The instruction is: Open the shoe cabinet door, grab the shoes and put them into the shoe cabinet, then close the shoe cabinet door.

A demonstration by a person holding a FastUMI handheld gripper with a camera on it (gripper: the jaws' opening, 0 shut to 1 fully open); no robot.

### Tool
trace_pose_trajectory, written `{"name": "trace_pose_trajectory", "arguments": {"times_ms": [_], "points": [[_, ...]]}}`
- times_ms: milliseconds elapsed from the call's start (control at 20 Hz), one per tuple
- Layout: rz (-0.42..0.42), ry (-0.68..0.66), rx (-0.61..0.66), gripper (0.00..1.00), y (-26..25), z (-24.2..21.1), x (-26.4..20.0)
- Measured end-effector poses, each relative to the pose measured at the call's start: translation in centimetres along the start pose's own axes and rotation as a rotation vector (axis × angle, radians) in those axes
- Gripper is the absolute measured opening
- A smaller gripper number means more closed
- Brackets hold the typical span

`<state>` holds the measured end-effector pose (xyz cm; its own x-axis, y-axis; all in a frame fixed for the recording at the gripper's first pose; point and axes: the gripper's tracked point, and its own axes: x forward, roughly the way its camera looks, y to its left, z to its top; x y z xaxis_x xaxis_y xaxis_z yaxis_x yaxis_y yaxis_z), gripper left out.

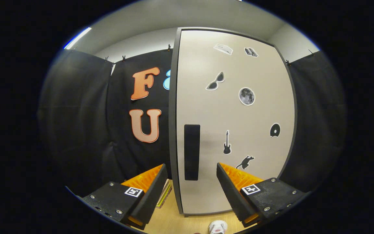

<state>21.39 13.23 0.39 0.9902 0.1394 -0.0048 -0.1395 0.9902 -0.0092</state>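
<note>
Claw (192, 172) released, fingers spread wide in front of the closed shoe cabinet door (235, 120).

Nearest, between the fingers and low down: one white shoe (218, 226), rounded toe, partly cut off, lying on the pale wood-grain floor (174, 221). Finger inner faces ribbed; each finger block carries a small square marker. Nothing between the fingers is gripped. Just ahead, between the fingertips: a tall, narrow, dark rectangular handle recess (192, 152) near the door's left edge. Door is a flat, matte, off-white panel with a dark frame, standing upright on the floor, dotted with flat cut-out stickers: sunglasses (215, 81), moon (246, 96), guitar (227, 143). Beyond and to either side: black cloth booth wall (76, 123), draped, soft folds.
</note>
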Motion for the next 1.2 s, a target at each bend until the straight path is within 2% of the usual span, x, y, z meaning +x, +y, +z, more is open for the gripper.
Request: {"name": "trace_pose_trajectory", "arguments": {"times_ms": [400, 500, 550, 600, 650, 750, 1000, 1200], "points": [[-0.025, 0.023, -0.002, 0.93, -0.2, -0.9, 5.6], [-0.035, 0.021, -0.001, 0.85, -0.3, -1.0, 6.1], [-0.038, 0.025, -0.001, 0.73, -0.4, -1.1, 6.2], [-0.045, 0.025, -0.006, 0.66, -0.5, -1.1, 6.4], [-0.031, 0.023, 0.004, 0.5, -0.2, -1.2, 6.3], [-0.034, 0.022, 0.029, 0.36, -0.1, -1.3, 6.1], [0.004, 0.038, 0.032, 0.3, 0.1, -1.2, 4.3], [0.015, 0.009, 0.057, 0.22, -0.7, -1.1, 0.4]]}}
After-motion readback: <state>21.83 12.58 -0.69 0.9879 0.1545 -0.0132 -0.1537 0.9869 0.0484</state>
